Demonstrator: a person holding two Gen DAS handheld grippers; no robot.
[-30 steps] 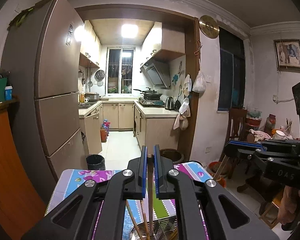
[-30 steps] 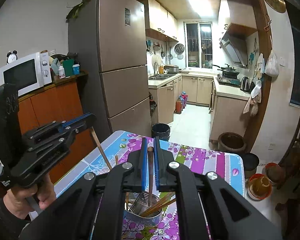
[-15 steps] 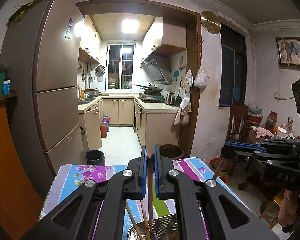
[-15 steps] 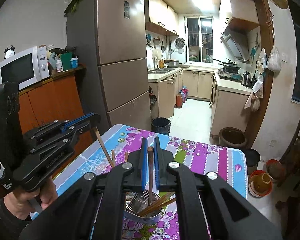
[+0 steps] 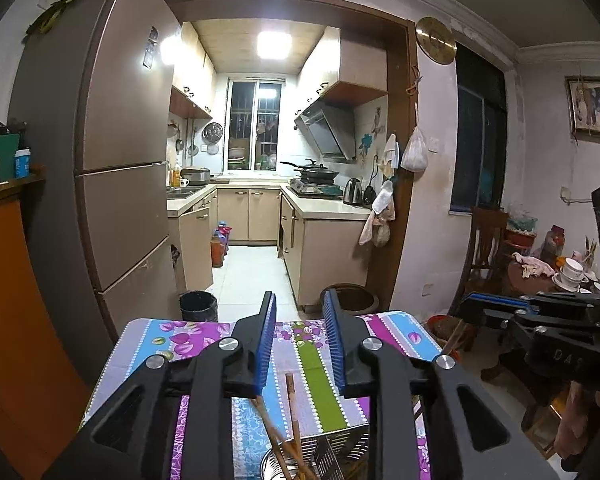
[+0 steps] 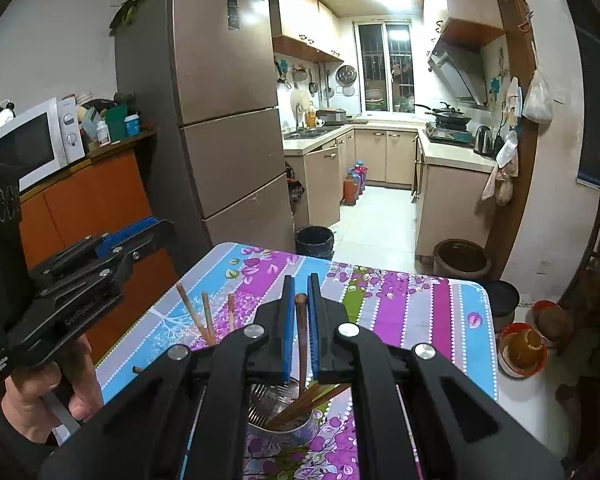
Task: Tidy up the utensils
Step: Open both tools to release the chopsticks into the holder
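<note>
Left gripper (image 5: 299,336) opening, pads clear of chopsticks (image 5: 291,408) at lower centre, probably standing in holder (image 6: 288,420). Right gripper (image 6: 299,312) clamped on chopstick (image 6: 301,320).

Metal utensil holder (image 6: 284,420) below both grippers, chopsticks (image 6: 204,316) jutting upward, blocking straight descent. Tablecloth (image 6: 400,300) beyond holder bare, passable. Left gripper (image 6: 136,236) crowds left side.

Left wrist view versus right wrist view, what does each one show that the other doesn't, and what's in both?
Only the left wrist view: a framed picture and stacked cups. Only the right wrist view: a microwave, and the right gripper clamping a chopstick. Both: the metal utensil holder, the floral tablecloth, the refrigerator. The left gripper is opening, nothing between its jaws.
</note>
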